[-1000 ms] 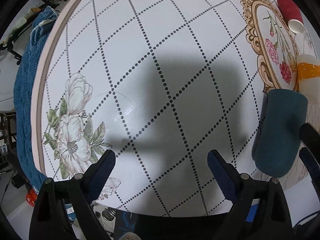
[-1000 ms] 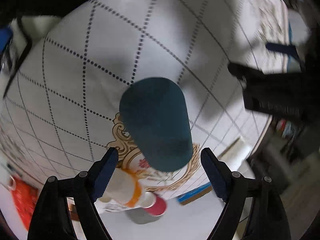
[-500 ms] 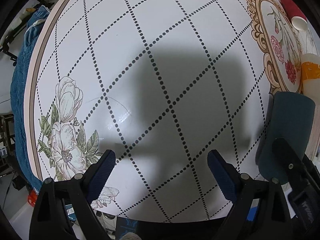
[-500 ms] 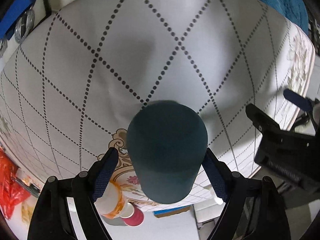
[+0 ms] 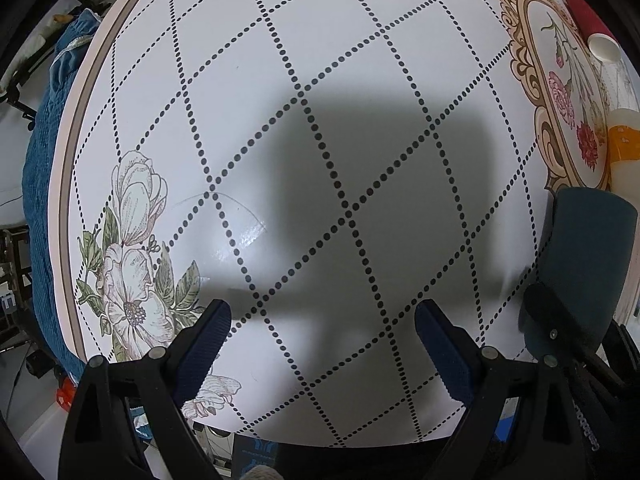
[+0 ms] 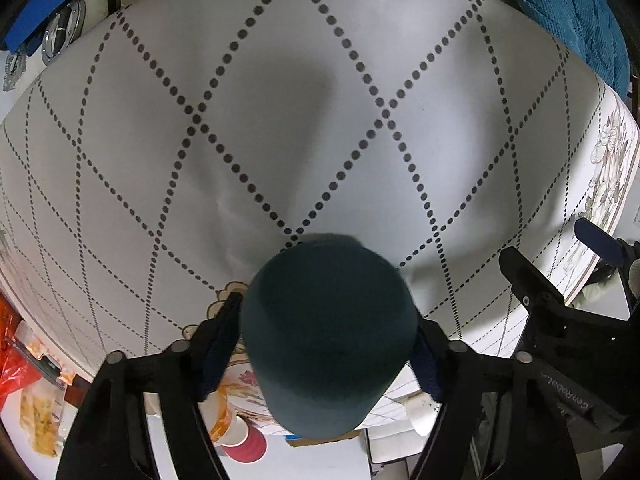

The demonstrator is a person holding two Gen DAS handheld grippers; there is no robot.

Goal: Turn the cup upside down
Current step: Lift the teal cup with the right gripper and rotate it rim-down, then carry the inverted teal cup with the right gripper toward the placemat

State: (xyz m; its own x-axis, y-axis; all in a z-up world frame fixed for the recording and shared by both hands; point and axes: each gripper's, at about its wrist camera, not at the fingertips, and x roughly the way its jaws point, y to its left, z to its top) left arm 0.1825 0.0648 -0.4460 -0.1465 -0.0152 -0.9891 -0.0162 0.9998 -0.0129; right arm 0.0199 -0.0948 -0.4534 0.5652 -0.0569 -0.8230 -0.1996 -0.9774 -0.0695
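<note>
- While the right gripper [image 6: 326,354] pinches the dark teal cup [image 6: 328,332] between both fingers, the cup's closed end faces up over the table's [image 6: 280,128] near edge
- Left gripper [image 5: 322,334] hangs spread wide with nothing in it, above the dotted cloth just beside the same cup [image 5: 580,264]
- Beyond the cup stands a white bottle [image 5: 624,148] with an orange band, on a gold-framed flower print [image 5: 568,92]
- Farthest off, a red paper cup [image 5: 592,28] lies on its side

dark teal cup [image 6: 328,332]; white table [image 5: 320,80] with black dotted diamonds.
</note>
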